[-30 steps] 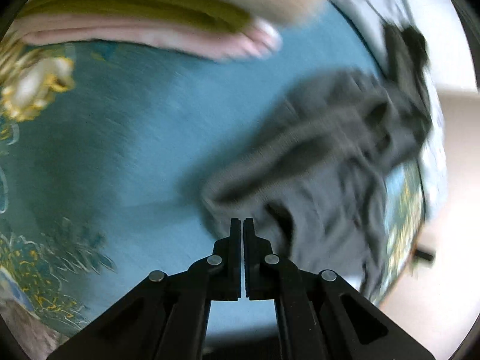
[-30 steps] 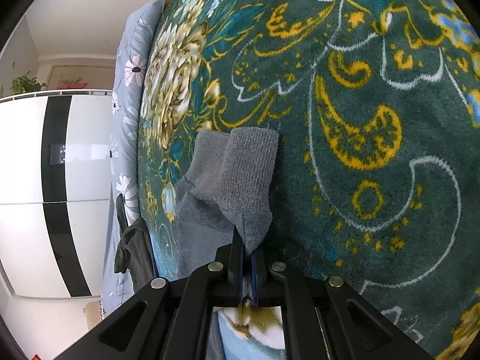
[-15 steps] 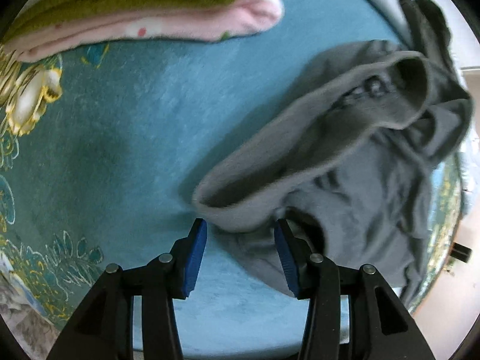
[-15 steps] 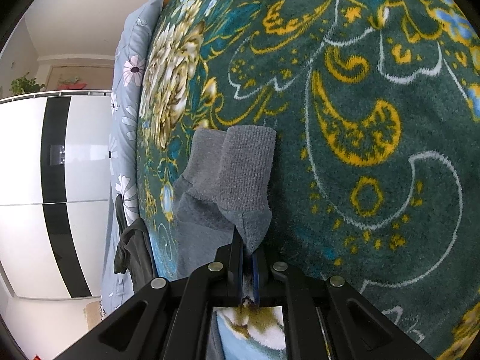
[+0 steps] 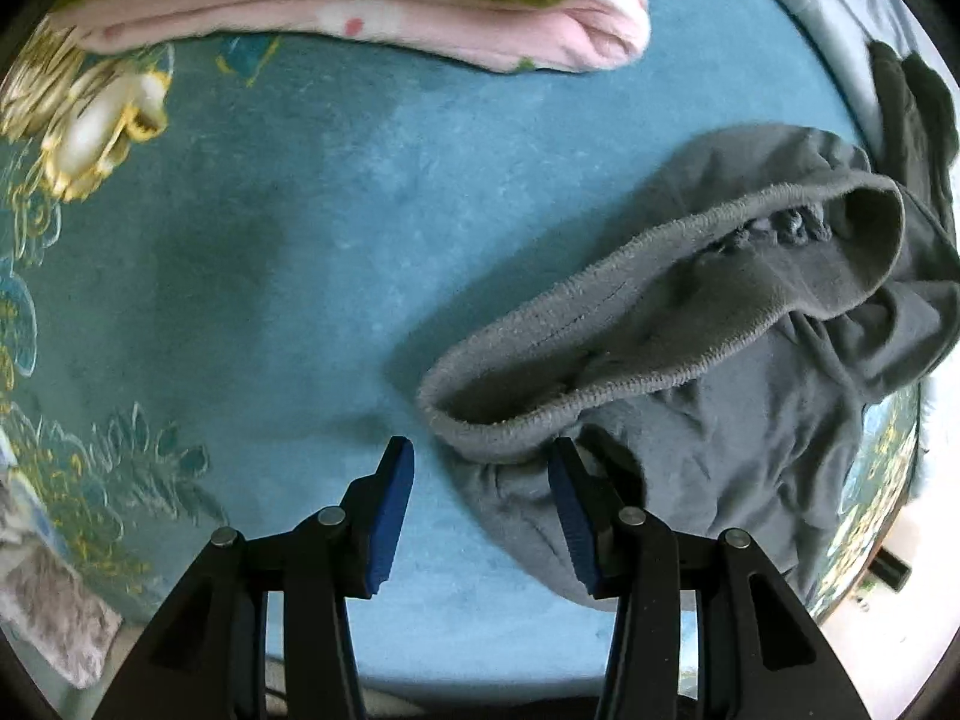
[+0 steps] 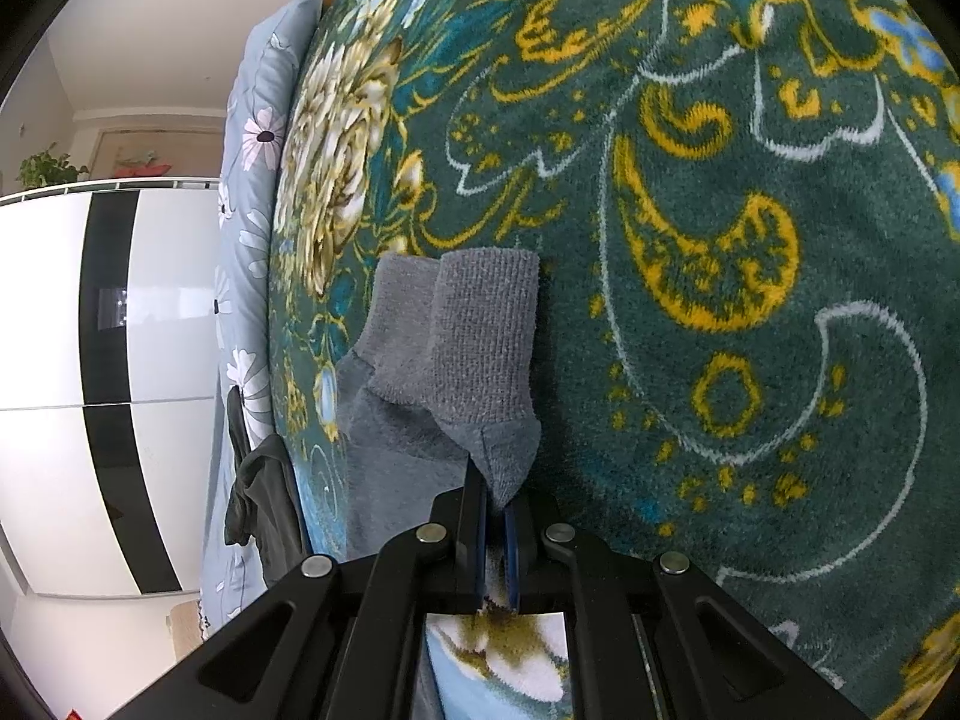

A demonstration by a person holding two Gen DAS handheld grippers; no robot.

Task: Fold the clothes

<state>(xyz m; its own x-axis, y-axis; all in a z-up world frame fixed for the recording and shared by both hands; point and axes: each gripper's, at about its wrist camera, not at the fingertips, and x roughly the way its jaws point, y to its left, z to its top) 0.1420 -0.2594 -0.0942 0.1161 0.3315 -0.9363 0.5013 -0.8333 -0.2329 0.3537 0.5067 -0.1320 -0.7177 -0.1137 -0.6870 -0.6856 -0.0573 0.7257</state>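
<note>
A teal floral blanket point(image 5: 336, 228) carries grey trousers point(image 5: 720, 372) and folded clothes point(image 5: 372, 6).

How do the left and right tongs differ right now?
Left tongs stand open, bracketing the grey pants' waistband without pinching it. Right tongs are shut on the ankle cuff end. Left points steeply down; right is shallower. Both have blue pads.

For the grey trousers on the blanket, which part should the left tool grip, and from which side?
Probably the thick ribbed waistband of the grey trousers, at its folded end nearest the open left tool. That end bulges up from the blanket, so coming from above, one pad on each side, looks best.
</note>
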